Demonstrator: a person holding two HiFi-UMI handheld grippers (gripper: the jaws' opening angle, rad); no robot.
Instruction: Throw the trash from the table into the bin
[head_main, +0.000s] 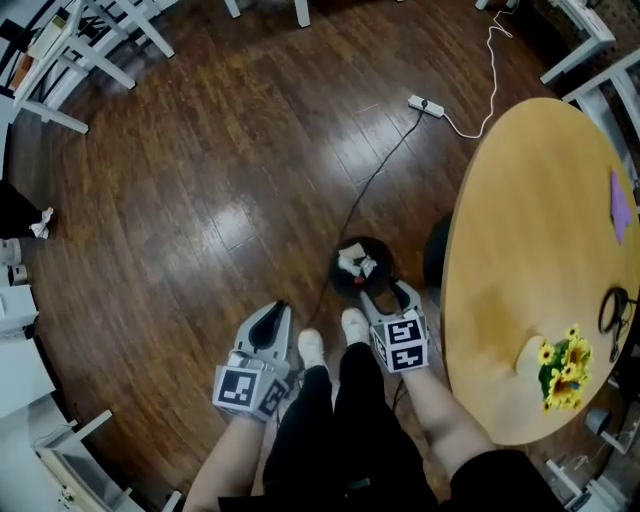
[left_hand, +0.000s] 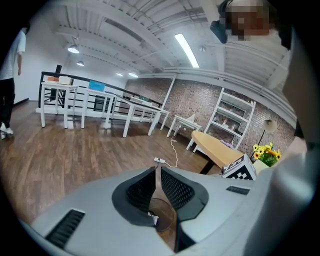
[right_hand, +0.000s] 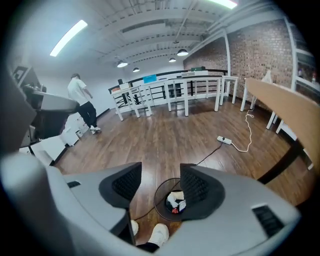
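A small black round bin stands on the wood floor beside the table, with crumpled white and red trash inside it. My right gripper hangs just above the bin's near rim, open, with nothing between its fingers. In the right gripper view the bin and its trash show below the open right gripper. My left gripper is further left over bare floor, shut and empty. Beneath the closed left gripper in its own view, part of the bin's rim shows.
A round wooden table fills the right side, bearing yellow flowers, a purple sheet and a black looped object. A power strip and its cable cross the floor. White desks line the far edges. A person stands far off.
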